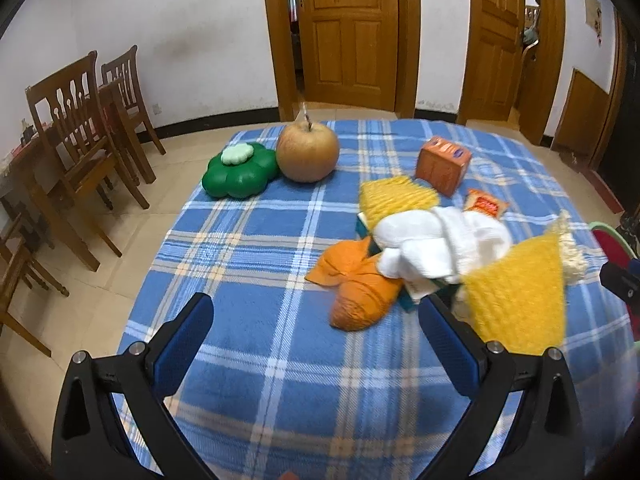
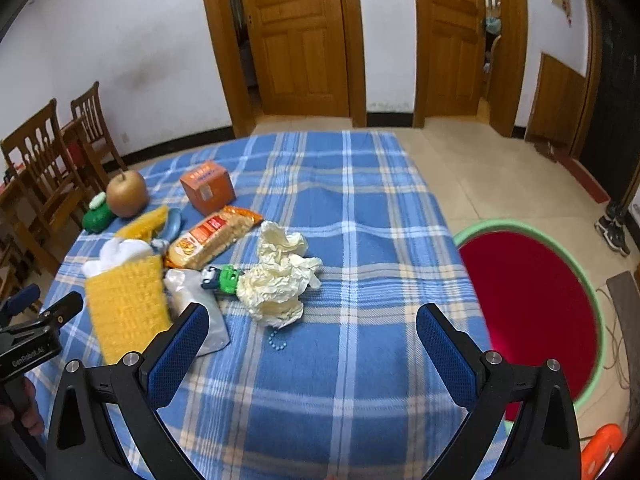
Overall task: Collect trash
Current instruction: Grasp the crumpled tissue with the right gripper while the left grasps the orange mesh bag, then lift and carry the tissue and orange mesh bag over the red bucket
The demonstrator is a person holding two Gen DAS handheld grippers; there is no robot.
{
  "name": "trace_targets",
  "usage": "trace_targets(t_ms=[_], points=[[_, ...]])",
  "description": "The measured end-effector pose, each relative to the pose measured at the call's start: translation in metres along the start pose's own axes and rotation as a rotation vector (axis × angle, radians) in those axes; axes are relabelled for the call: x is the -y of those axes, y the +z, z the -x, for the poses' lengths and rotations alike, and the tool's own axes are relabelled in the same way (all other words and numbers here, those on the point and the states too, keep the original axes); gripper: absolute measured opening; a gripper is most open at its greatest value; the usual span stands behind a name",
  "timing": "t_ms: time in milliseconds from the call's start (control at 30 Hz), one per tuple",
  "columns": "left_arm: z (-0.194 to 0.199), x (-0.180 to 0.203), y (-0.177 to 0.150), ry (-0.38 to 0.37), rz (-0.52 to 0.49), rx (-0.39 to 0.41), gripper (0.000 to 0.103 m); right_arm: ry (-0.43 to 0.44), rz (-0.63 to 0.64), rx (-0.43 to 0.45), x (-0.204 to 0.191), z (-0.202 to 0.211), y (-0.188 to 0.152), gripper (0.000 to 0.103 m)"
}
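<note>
In the left wrist view the left gripper (image 1: 316, 320) hangs released and empty over the plaid surface (image 1: 248, 240), and the trash sits right of centre: crumpled white tissue (image 1: 436, 240) piled on an orange wrapper (image 1: 360, 280), both probably feather-light and squishy, so I'd pinch a thick fold rather than a loose edge. In the right wrist view the right gripper (image 2: 312, 328) is spread wide with nothing in it, just below the cream crumpled paper (image 2: 280, 276) mid-frame; it looks soft and springy, best grabbed across the bulky middle, with the red basin (image 2: 532, 312) waiting at right.
</note>
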State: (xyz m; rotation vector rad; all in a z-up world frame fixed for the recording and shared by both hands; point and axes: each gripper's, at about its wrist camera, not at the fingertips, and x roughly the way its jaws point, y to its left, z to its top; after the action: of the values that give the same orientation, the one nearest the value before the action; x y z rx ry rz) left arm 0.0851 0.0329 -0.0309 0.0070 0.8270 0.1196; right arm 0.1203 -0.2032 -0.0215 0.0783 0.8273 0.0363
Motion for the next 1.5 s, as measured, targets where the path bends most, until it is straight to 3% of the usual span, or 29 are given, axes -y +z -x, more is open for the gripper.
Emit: trace_targets(t_ms=[100,300,533,800,967,1033,1100,1233,1500], points=[[-0.013,-0.002,0.000,-0.007,0.008,-0.025,0.096,0.004,0.004,-0.031,-0.001,-0.014,0.003,0.095],[-0.029,0.000,0.001,-0.040,0.011,-0.057,0.086,0.024,0.015,-0.080,-0.007,-0.038,0.007,0.067],[-0.041,0.003,-0.001,-0.120,0.024,-0.100,0.064,0.046,0.038,-0.106,-0.012,-0.052,0.004,0.040],[-0.044,0.012,-0.006,-0.099,-0.011,-0.106,0.059,0.059,0.036,-0.110,-0.011,-0.056,0.002,0.038],[-0.041,0.011,-0.007,-0.119,-0.015,-0.099,0.037,0.067,0.029,-0.111,-0.011,-0.058,0.003,0.037],[-0.040,0.010,-0.007,-0.126,-0.008,-0.097,0.034,0.067,0.022,-0.112,-0.010,-0.057,0.002,0.034],[-0.038,0.008,-0.008,-0.138,0.001,-0.096,0.033,0.069,0.013,-0.115,-0.008,-0.057,0.003,0.023],[-0.029,0.004,-0.009,-0.143,0.009,-0.075,0.032,0.079,-0.013,-0.114,-0.004,-0.053,0.001,0.012],[0.002,-0.010,-0.012,-0.152,0.044,-0.023,0.031,0.078,-0.002,-0.045,-0.007,-0.022,-0.002,0.010]])
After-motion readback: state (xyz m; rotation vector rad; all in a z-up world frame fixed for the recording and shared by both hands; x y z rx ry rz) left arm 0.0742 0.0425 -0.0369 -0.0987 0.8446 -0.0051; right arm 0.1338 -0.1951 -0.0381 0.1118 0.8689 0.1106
